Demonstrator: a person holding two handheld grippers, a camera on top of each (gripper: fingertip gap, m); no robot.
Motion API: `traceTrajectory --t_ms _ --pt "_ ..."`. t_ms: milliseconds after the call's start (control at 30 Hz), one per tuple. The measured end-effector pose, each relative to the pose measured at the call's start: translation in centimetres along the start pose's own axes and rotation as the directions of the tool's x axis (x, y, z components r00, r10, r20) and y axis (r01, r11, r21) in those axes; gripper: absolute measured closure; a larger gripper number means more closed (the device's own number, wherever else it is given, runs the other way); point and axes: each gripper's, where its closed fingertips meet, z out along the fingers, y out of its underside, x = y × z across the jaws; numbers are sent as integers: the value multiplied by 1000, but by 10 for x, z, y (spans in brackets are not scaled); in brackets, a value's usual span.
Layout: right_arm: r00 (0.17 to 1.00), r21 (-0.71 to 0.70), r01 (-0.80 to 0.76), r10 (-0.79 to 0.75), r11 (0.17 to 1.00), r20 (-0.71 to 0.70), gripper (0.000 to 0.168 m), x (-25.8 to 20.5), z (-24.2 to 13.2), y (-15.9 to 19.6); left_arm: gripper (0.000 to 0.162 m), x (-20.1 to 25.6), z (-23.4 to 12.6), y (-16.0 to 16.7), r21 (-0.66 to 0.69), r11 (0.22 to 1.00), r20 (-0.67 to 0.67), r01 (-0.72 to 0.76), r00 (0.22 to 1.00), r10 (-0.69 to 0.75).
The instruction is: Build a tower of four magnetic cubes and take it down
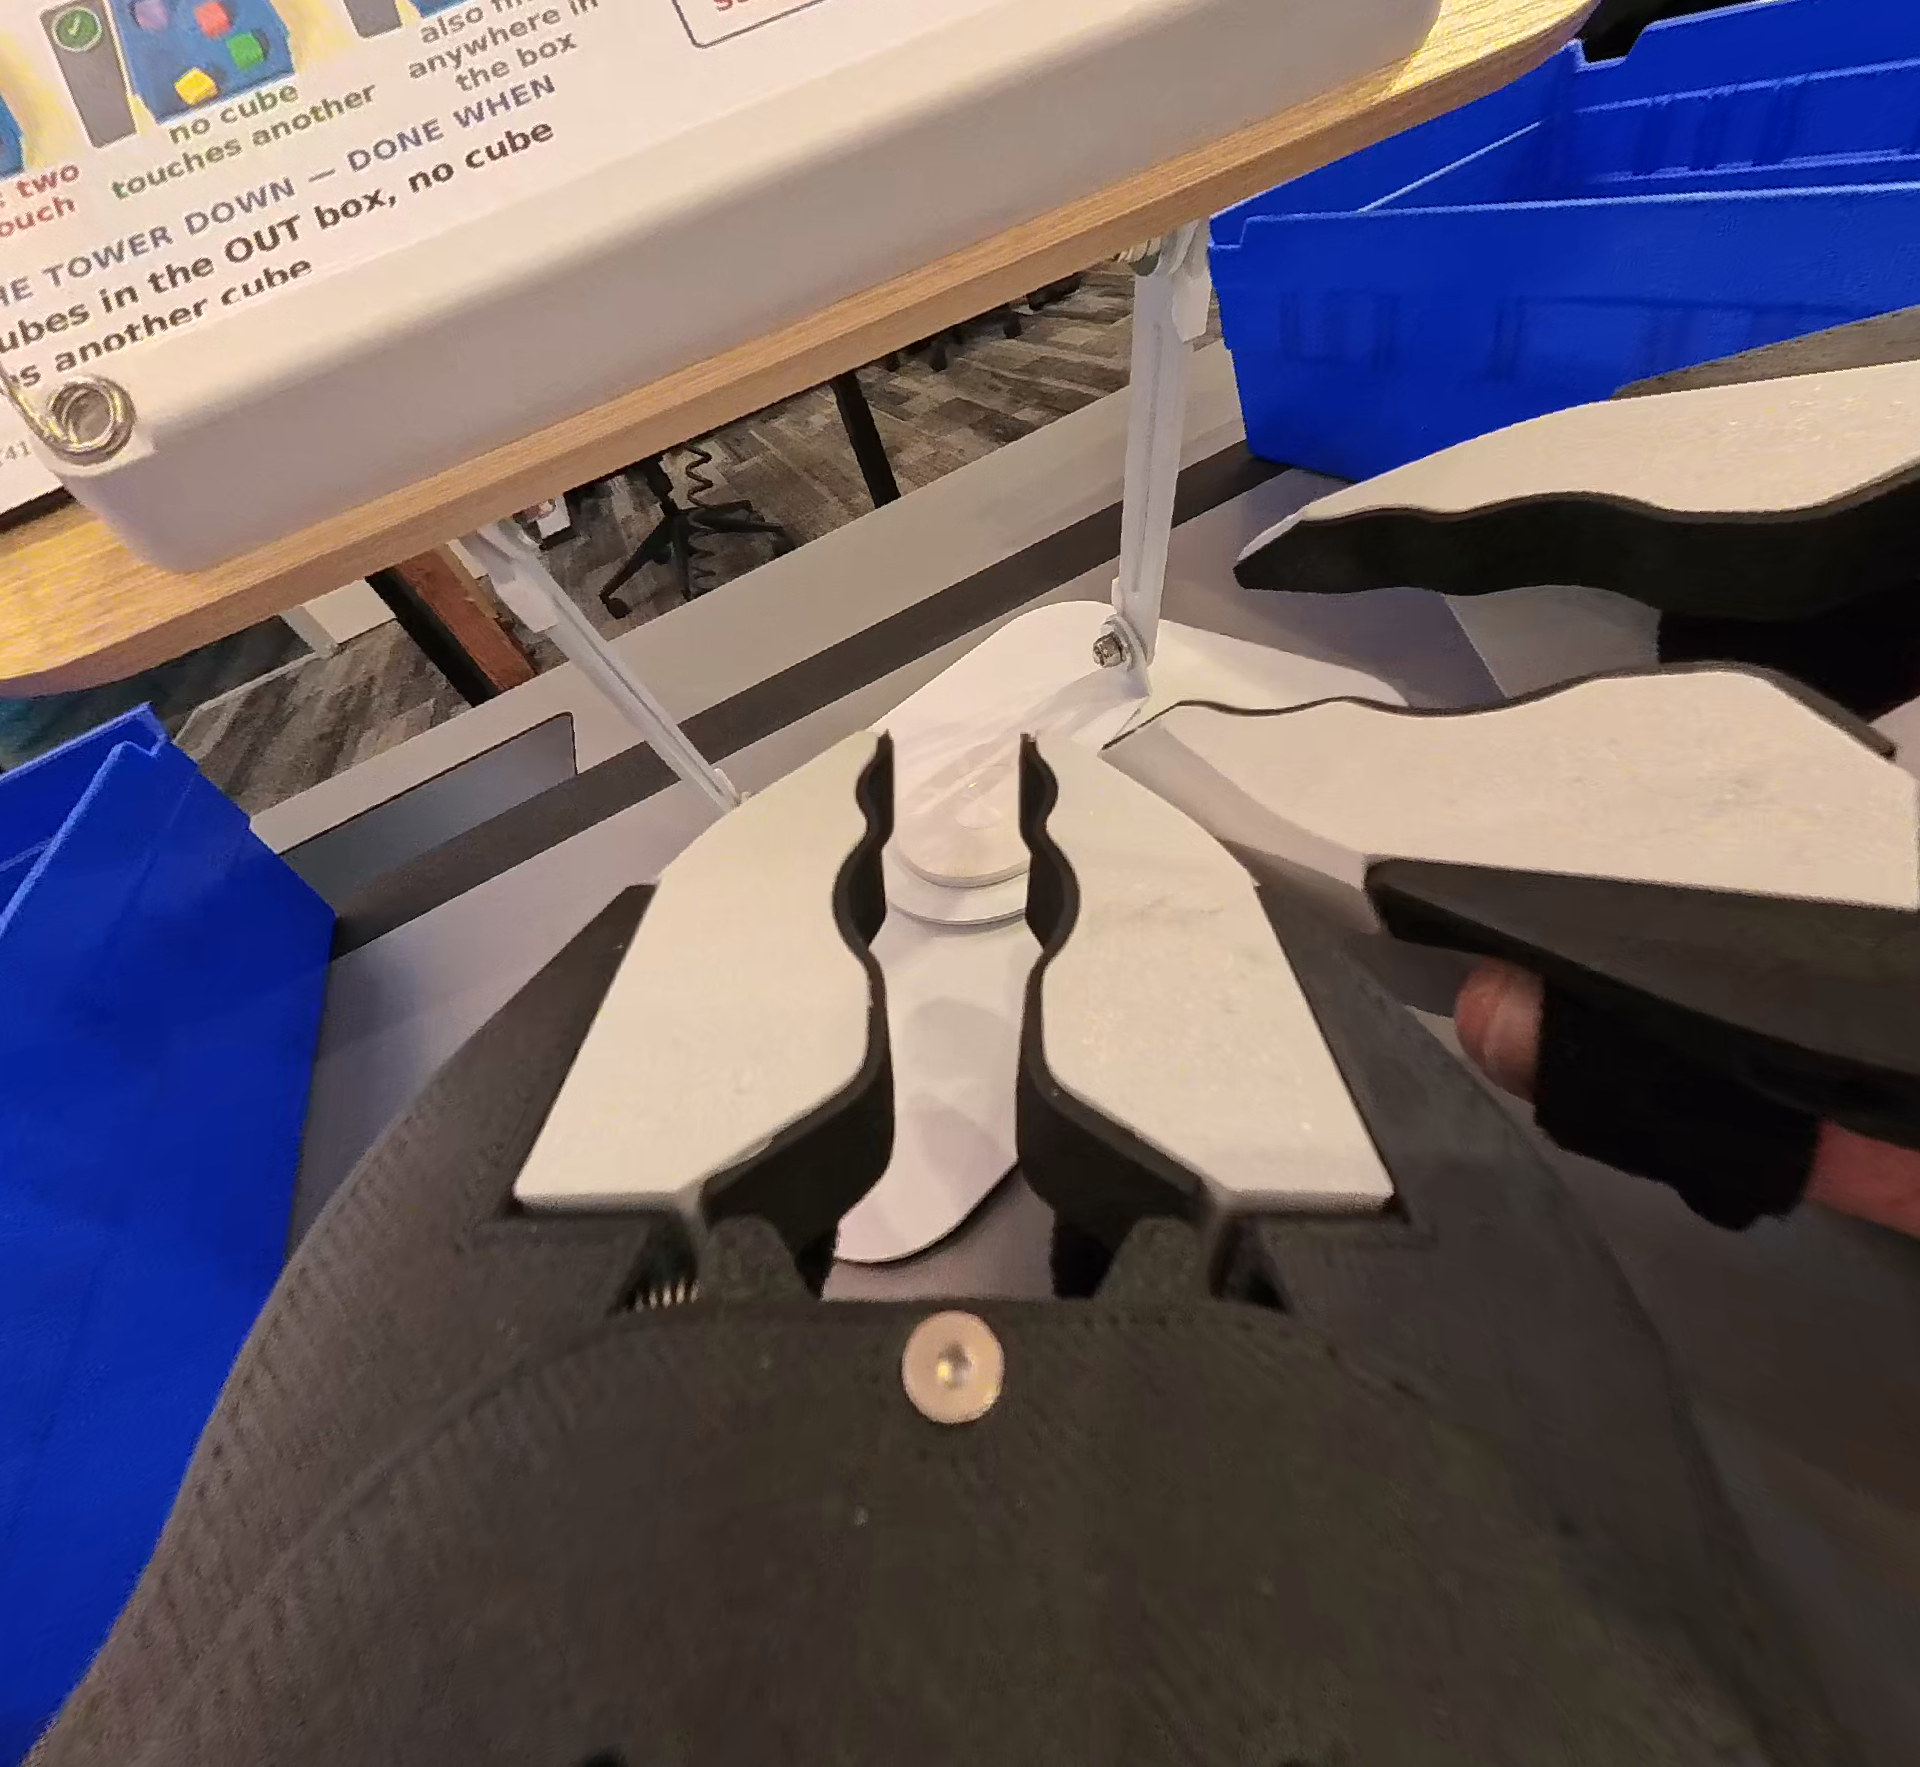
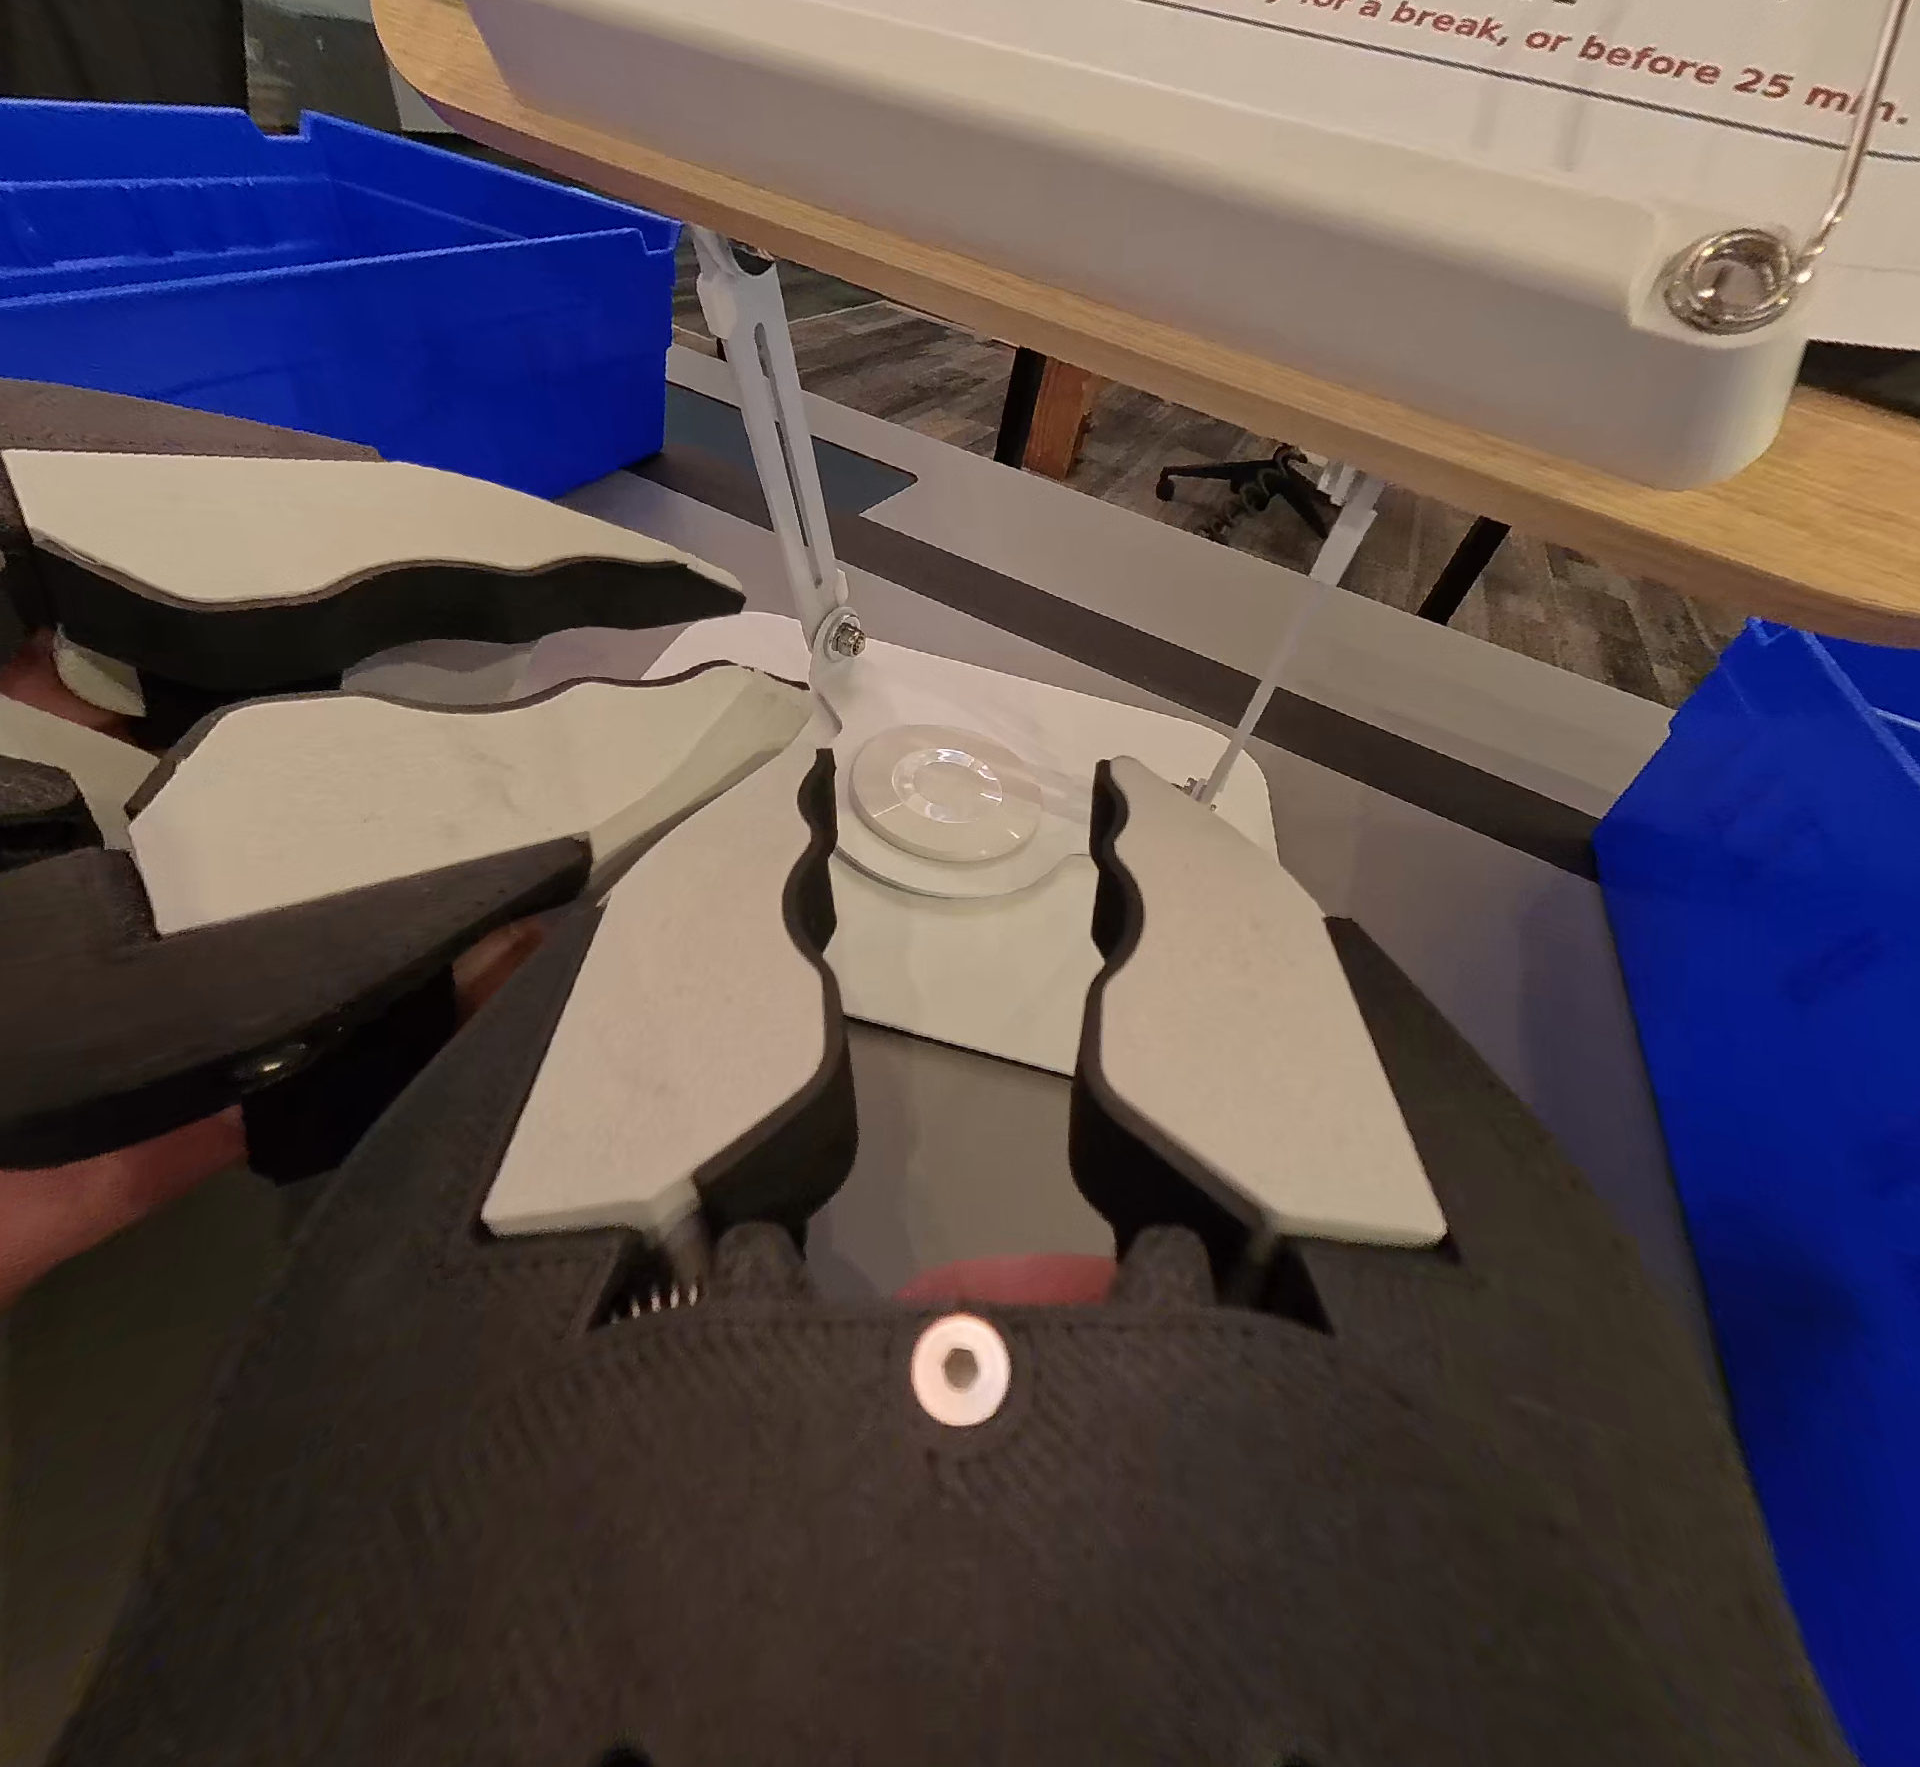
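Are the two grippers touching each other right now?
Cannot tell. In both wrist views the left gripper and right gripper overlap near their fingers, but neither view shows contact or a gap plainly.

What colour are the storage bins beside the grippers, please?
Blue bins; clearest in the right wrist view.

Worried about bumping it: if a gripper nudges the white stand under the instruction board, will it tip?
Probably somewhat tippy: the white stand carries the wide board on two thin struts. Its flat base likely slides on the smooth table.
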Motion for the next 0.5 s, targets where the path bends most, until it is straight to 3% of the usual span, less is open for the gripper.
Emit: traceTrajectory --t_ms 500 --pt "1000 -1 10 -10 1000 -4 123 -1 0 0 141 1 0 0 -3 1000 3 -8 1000 8"
